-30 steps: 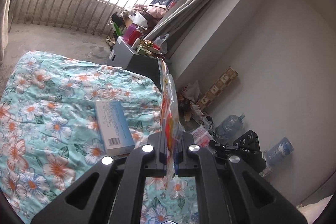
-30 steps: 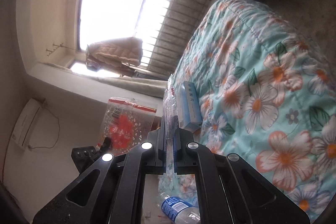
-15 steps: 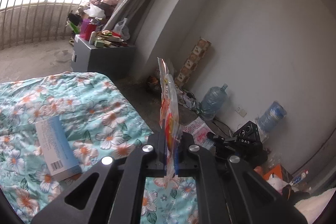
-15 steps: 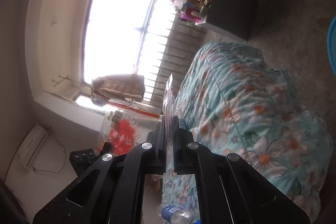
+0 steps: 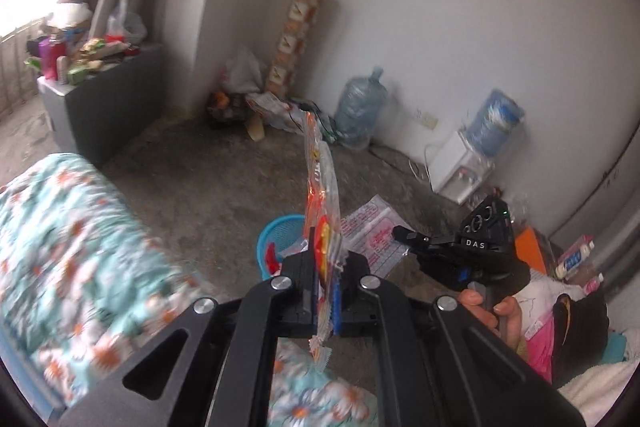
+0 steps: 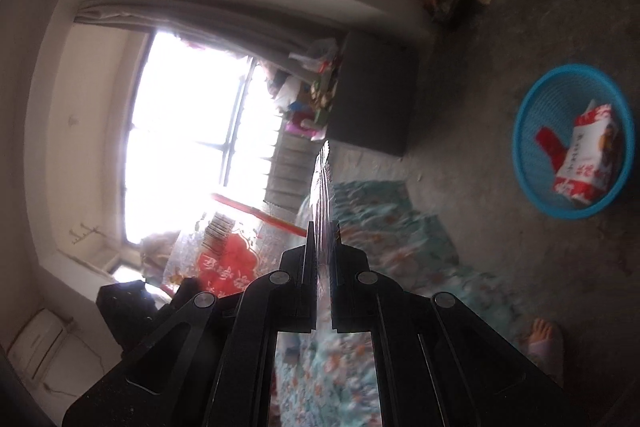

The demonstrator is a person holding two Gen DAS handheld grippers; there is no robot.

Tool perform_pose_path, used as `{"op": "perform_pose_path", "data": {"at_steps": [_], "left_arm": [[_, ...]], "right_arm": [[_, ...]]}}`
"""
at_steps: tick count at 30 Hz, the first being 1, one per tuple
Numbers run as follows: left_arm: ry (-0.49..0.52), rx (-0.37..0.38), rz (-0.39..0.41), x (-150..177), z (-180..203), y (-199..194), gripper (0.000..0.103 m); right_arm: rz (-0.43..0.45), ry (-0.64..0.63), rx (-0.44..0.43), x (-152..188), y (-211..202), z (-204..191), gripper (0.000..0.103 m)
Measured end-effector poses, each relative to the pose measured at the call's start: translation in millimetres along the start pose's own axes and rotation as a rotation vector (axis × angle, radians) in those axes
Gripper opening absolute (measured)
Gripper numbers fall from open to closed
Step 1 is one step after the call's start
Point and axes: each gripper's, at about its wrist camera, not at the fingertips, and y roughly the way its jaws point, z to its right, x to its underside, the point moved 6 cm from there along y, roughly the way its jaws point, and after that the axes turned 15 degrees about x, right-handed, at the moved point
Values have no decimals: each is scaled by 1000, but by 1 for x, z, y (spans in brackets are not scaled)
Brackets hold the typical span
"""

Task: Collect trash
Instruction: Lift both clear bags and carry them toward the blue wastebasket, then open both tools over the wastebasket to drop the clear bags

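**Two wrappers in hand, basket in sight**

We have the left hand-held gripper (image 5: 326, 269) clamped tight on an orange and yellow snack wrapper (image 5: 322, 203), which stands edge-on and upright between the pads. Over on the other side, the right hand-held gripper (image 6: 323, 251) is pinched closed on a thin clear wrapper (image 6: 322, 187), also seen edge-on, with nothing loose hanging off it. From the left view the right one shows up carrying a flat clear bag with red print (image 5: 372, 231), so each hand has its own piece of trash.

The target is the blue basket (image 6: 524, 131) on the concrete floor (image 6: 500, 75), just off the edge of the flowered bed (image 5: 72, 239). It already holds a red and white packet (image 6: 586, 155).

Our read: this is the carry, and the drop is what comes next. To do it well, we bring each wrapper right over the basket's mouth before letting go, since light film drifts sideways as it falls. Lower it close to the rim, tip the wrapper's free end down into the opening, then open. One hand at a time is safer, so the two don't crowd each other above that small rim.
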Motion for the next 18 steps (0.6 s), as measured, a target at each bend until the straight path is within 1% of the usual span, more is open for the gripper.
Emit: {"op": "perform_pose_path", "data": {"at_steps": [3,6,8,11,13,18], "left_arm": [[-3,28,-83,-9,0,56,4],[23,19,-164,-11,-3,116,5],[28,5,-194,-9,-11,153,5],[11,-3,-216,-1,-25,197,6],[7,-19,-243,7,-36,224,6],[-8,-69,-304,19,-68,282,7]], "right_arm": [[72,29,117,-18,-10,33,3],[126,58,263,-31,-10,68,3],[130,105,298,-37,-3,91,4],[128,157,353,-48,16,121,4],[118,185,397,-55,34,141,4],[79,235,448,-68,65,179,7]]}}
